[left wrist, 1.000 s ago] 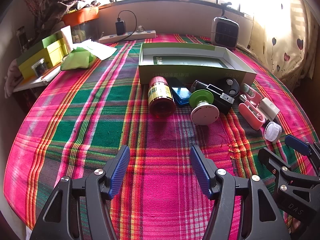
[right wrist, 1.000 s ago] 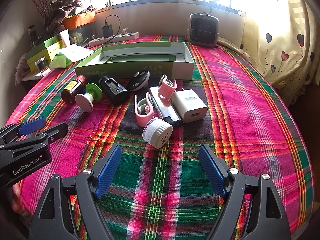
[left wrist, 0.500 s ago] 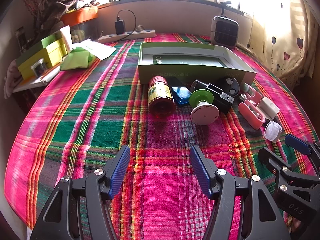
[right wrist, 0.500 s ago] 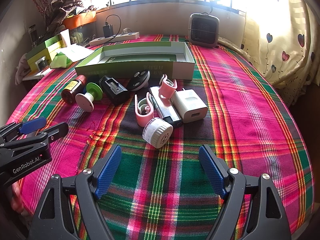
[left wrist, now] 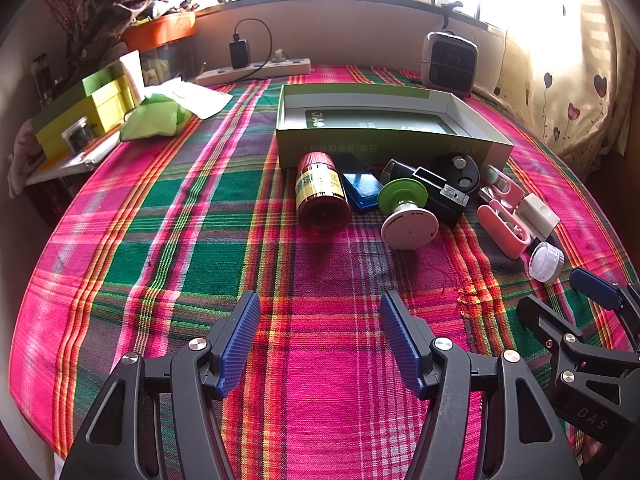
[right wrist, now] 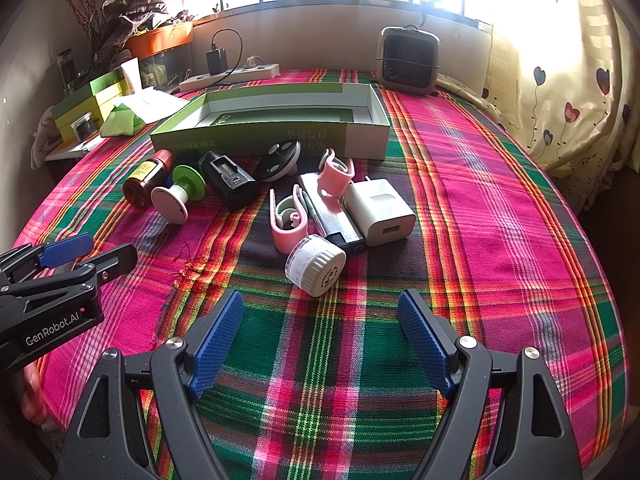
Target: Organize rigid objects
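A shallow green and white box lies open on the plaid cloth. In front of it sits a cluster: a brown pill bottle, a blue case, a green and white spool, a black charger, pink clips, a white adapter and a small white jar. My left gripper is open, short of the bottle. My right gripper is open just before the jar.
A small heater and a power strip stand by the back wall. Yellow-green boxes and a green packet crowd the left edge. A curtain hangs at the right.
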The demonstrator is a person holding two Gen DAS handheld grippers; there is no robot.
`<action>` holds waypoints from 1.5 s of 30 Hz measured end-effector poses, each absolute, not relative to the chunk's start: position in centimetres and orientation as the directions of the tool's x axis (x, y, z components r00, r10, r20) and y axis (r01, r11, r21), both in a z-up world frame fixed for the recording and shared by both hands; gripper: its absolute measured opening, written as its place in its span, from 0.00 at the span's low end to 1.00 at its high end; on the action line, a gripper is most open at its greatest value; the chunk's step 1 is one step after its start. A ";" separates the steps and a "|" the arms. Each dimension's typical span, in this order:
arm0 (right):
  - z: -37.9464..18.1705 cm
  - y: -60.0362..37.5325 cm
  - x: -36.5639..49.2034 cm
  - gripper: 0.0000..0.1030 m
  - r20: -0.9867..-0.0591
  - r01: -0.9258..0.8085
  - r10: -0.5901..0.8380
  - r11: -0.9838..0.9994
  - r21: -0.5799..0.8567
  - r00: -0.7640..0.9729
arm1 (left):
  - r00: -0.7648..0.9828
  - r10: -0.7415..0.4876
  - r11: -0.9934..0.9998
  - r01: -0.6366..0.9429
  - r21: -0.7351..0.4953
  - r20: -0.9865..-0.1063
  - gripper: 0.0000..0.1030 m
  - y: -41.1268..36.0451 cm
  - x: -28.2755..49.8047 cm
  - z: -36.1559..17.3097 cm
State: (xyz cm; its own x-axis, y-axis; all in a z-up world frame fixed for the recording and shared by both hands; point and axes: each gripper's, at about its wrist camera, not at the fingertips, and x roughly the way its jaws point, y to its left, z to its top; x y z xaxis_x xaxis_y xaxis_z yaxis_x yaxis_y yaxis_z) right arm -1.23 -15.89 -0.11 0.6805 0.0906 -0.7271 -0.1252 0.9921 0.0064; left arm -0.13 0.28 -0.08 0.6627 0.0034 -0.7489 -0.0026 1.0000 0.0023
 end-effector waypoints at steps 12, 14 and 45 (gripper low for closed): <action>0.6 -18.4 -1.1 0.77 -0.722 -0.155 0.165 0.985 0.081 0.672 | 0.644 -0.026 0.999 0.037 -0.003 -0.764 0.60 0.9 0.2 -0.2; 1.1 -19.0 -1.0 0.77 -0.709 -0.151 0.165 0.985 0.083 0.685 | 0.644 -0.034 0.999 0.036 -0.015 -0.765 0.60 1.2 0.2 -0.2; 1.0 -21.6 6.7 0.63 -0.770 -0.219 0.169 0.975 0.040 0.615 | 0.636 -0.069 0.997 0.011 -0.081 -0.769 0.59 3.5 7.2 1.4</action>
State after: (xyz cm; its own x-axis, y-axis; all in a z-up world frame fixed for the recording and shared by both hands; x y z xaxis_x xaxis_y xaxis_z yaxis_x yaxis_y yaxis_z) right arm 6.67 -21.59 1.02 0.6148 0.1693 -0.7703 -0.2187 0.9750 0.0397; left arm 7.17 3.53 1.38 0.6360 -0.0694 -0.7686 0.0110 0.9967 -0.0808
